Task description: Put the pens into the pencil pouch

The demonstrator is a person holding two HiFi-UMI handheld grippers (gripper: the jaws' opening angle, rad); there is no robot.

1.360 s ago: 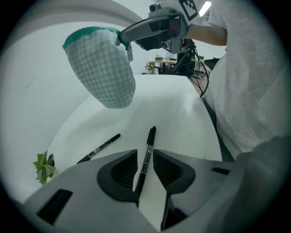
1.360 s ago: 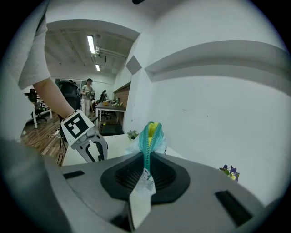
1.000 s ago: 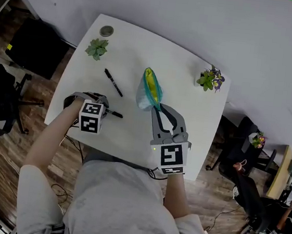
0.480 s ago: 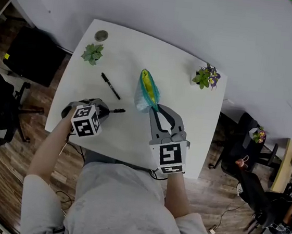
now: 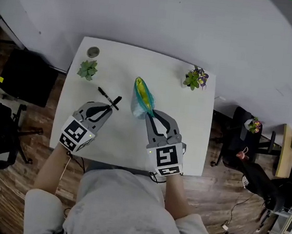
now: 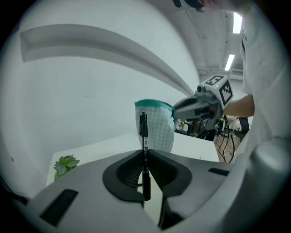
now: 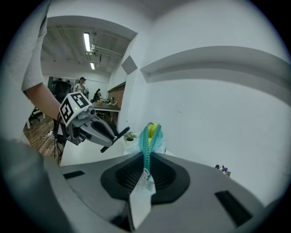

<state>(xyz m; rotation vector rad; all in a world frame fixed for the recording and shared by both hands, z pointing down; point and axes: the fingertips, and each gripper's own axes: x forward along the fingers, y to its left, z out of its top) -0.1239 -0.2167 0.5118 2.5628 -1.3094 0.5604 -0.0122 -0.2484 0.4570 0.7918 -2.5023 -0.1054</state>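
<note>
Left tongs (image 6: 145, 163) pinch a slim black pen (image 6: 144, 129) upright near the checked mesh pencil pouch (image 6: 160, 129), its teal zip edge clamped in right tongs (image 7: 146, 167); only the head view shows a second pen (image 5: 103, 92) on the counter (image 5: 187, 118) left of it.

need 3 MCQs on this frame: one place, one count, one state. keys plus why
1. Where is the loose pen?
A. On the table, left of the pouch
B. Inside the pouch
C. On the floor

2. How many plants stand on the table?
A. One
B. Four
C. Two

3. What state is the left gripper in?
A. Open, empty
B. Shut on a pen
C. Shut on the pouch

Key:
1 A: the head view shows it lying on the tabletop.
2 C: a green plant and a flowering plant.
3 B: in the left gripper view its fingers, just closed, press the held pen.
</note>
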